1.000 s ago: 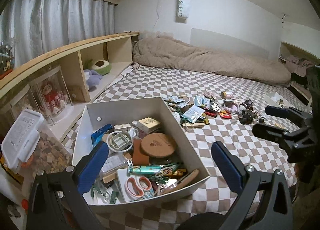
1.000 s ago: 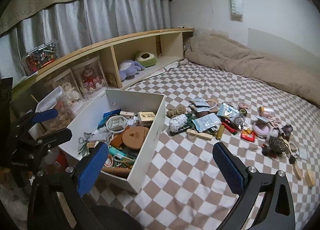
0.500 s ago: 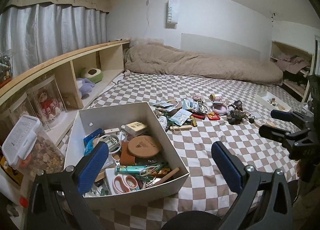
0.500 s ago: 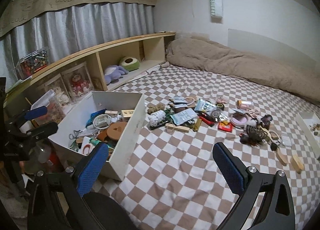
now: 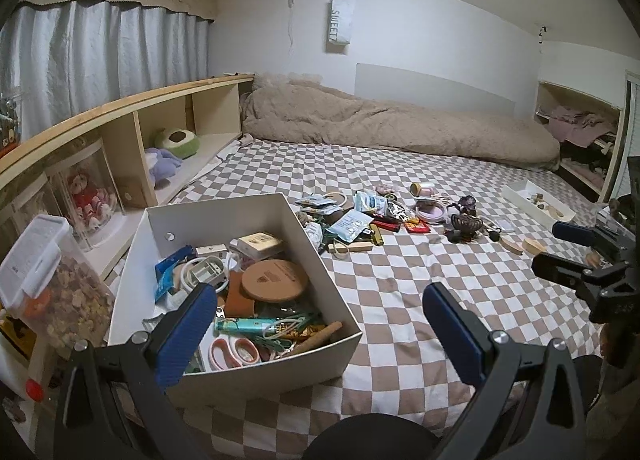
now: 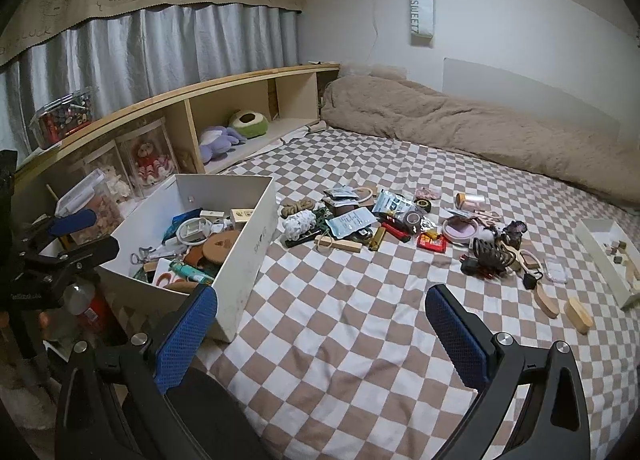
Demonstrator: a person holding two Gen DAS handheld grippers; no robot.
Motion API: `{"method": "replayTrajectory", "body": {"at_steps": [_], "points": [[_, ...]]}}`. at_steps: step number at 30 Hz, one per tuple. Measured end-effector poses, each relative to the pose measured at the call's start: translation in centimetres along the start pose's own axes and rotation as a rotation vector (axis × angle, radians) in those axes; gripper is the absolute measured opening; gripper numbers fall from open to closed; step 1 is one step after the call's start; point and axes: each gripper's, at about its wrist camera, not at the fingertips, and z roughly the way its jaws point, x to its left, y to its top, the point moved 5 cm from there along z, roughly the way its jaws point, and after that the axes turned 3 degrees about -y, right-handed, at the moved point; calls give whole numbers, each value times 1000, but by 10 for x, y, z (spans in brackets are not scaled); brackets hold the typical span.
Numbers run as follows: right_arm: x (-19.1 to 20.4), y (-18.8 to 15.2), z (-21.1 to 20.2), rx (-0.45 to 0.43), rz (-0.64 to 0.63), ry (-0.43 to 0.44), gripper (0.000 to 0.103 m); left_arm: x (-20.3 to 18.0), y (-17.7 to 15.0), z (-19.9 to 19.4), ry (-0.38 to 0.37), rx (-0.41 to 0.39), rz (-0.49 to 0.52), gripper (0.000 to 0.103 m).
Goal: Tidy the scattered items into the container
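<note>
A bed covered in a brown-and-white checked sheet, seen from two handheld claws. The left gripper hangs with its blue-padded jaws spread wide and empty, directly above the near corner of a white container. The box is already half full: a round cork lid, pink-handled scissors and a teal tube lie inside, below and just ahead of the left finger.

The right gripper is also wide open and holds nothing. It hovers over bare sheet, with the container off to its left. The scattered items — foil packets, a wooden block, a black hair claw — lie well ahead of it, out of reach. Both claws likely stay open because a pick comes next. A shallow white tray sits far ahead to the right.
</note>
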Motion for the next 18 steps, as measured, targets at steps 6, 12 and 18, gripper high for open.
{"method": "replayTrajectory", "body": {"at_steps": [6,12,18], "points": [[-3,-1,-4,-7,7,-6,103,-1,-4,0,10,3,7,103],[-4,-2,-4,-3,6,-9,103,0,-7,0,12,5,8,103],[-3,-3,0,6,-5,-11,103,0,-7,0,14,0,7,103]]}}
